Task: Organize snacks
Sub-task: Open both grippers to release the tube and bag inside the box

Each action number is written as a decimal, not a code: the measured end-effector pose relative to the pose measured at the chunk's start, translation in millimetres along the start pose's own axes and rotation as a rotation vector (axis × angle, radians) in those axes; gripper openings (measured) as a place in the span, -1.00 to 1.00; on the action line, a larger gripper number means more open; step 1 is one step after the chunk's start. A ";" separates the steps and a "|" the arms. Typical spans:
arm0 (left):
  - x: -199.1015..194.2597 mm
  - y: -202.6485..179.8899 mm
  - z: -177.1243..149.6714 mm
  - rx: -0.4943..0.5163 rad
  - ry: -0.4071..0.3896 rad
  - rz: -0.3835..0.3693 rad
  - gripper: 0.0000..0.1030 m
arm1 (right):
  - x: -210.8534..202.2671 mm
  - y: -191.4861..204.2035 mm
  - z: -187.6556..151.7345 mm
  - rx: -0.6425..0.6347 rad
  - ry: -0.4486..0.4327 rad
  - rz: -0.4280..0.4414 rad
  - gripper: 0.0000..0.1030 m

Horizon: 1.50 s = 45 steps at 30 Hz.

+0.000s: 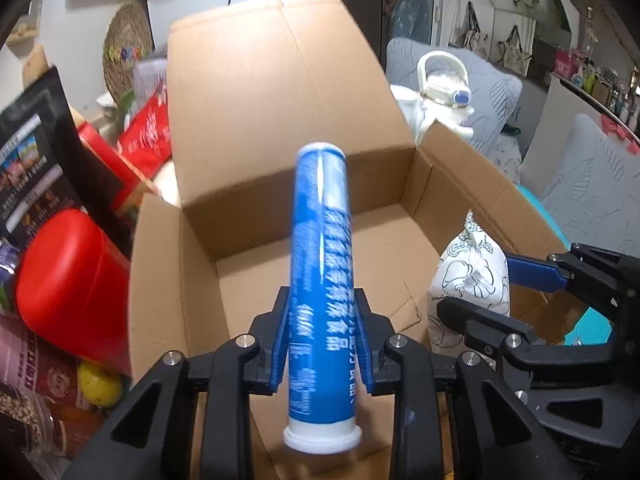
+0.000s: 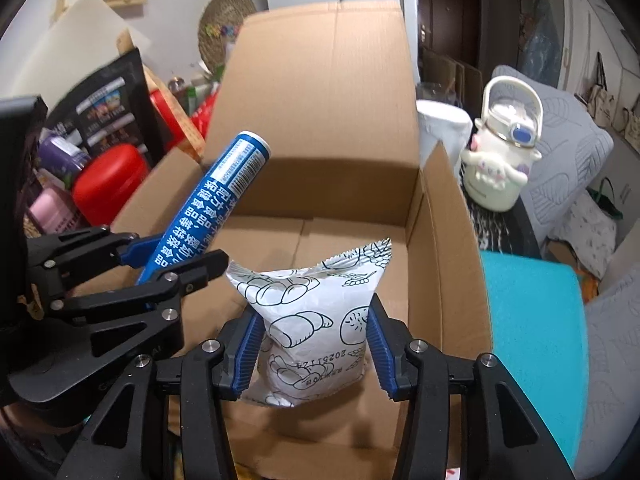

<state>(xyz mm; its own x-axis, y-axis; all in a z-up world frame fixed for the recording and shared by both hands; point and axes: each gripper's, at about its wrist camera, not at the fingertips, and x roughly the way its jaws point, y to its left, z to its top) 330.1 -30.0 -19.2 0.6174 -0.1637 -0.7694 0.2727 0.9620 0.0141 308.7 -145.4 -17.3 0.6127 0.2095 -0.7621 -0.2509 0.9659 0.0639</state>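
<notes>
Gripping blue tube (image 1: 318, 280) w/ left claw (image 1: 322, 344): jaws pinched nearly shut on lower third of tube, white cap end (image 1: 322, 438) sticking back toward cam, far end pointing fwd and down over open cardboard box (image 1: 288, 92). Tube hanging above box floor, not touching it.

Squeezing white snack bag w/ line-drawn bread print (image 2: 308, 328) in right claw (image 2: 312, 344): jaws partway open, blue pads (image 2: 250, 348) pressing both sides of bag, crimped top edge pointing fwd. Bag hovering inside box opening, ahead of claw, toward right wall of box (image 2: 448, 248).

Sitting side by side, both claws: right claw (image 1: 472, 300) showing at right edge of left cam w/ same bag (image 1: 470, 276); left claw (image 2: 180, 258) at left of right cam, tube (image 2: 218, 196) slanting up-right.

Lying left of left claw, outside box: red container (image 1: 68, 288), black pouch (image 1: 36, 152), red packet (image 1: 148, 128), yellow fruit (image 1: 98, 384). Standing right of right claw, beyond box wall: cream cartoon bottle w/ handle (image 2: 502, 160); teal surface (image 2: 532, 320) near right.
</notes>
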 end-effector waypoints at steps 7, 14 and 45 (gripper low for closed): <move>11.4 7.2 -5.3 -0.040 0.063 0.035 -0.40 | 0.3 2.6 -6.8 -0.032 -0.001 -0.103 0.55; -0.7 13.1 -3.3 -0.063 0.047 0.051 0.25 | -11.0 0.0 -7.1 -0.008 -0.016 -0.104 0.55; -186.8 3.6 -13.5 -0.059 -0.239 0.085 0.25 | -182.3 37.8 -23.2 -0.009 -0.304 -0.135 0.55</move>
<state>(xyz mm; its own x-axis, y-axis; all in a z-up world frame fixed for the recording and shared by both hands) 205.7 7.0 116.0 0.7948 -0.1219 -0.5945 0.1730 0.9845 0.0293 170.1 -150.6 109.1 0.8363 0.1165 -0.5358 -0.1579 0.9869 -0.0318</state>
